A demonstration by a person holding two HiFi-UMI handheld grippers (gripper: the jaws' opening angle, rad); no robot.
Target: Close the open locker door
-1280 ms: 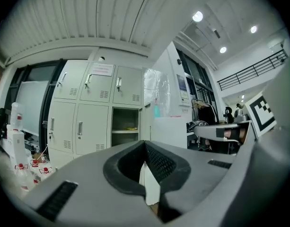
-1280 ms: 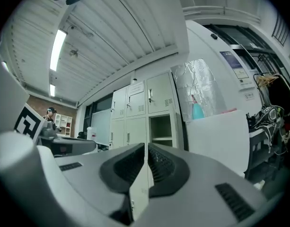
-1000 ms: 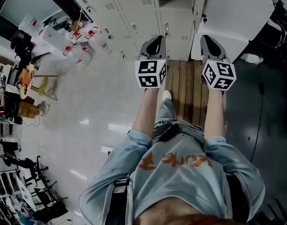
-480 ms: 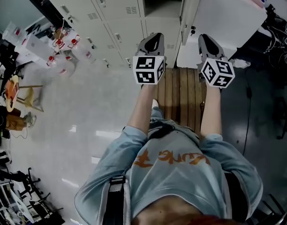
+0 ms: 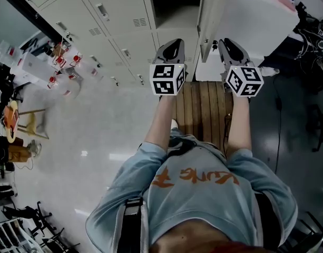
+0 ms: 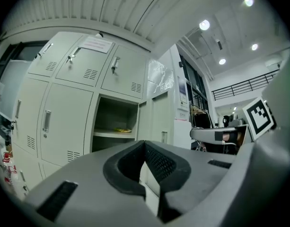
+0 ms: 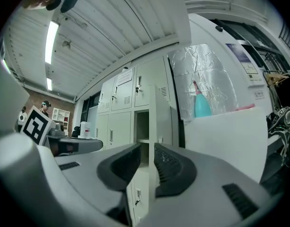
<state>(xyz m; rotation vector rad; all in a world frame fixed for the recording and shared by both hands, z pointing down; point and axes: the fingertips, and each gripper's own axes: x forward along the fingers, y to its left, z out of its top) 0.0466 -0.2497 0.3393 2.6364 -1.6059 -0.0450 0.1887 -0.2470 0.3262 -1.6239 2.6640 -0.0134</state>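
Note:
The open locker compartment [image 5: 174, 4] shows at the top of the head view, with a shelf inside [image 6: 114, 132]. Its pale door [image 5: 206, 20] stands out toward me, seen edge-on, and it fills the middle of the right gripper view [image 7: 161, 112]. My left gripper [image 5: 174, 42] is held up in front of the compartment, a little short of it, jaws shut on nothing [image 6: 145, 144]. My right gripper [image 5: 223, 41] is just right of the door's edge. Its jaws are opening, a narrow gap between the pads [image 7: 147, 157], nothing held.
Closed lockers [image 5: 114, 15] run to the left. A big white box [image 5: 253, 22] stands right of the door, with a teal bottle [image 7: 202, 105] on top. I stand on a wooden slatted platform [image 5: 203, 109]. Clear bottles with red caps [image 5: 56, 67] sit at the left.
The person has moved closer to the lockers, so the open compartment and door now sit right ahead of both grippers. Both grippers have risen a little in the view.

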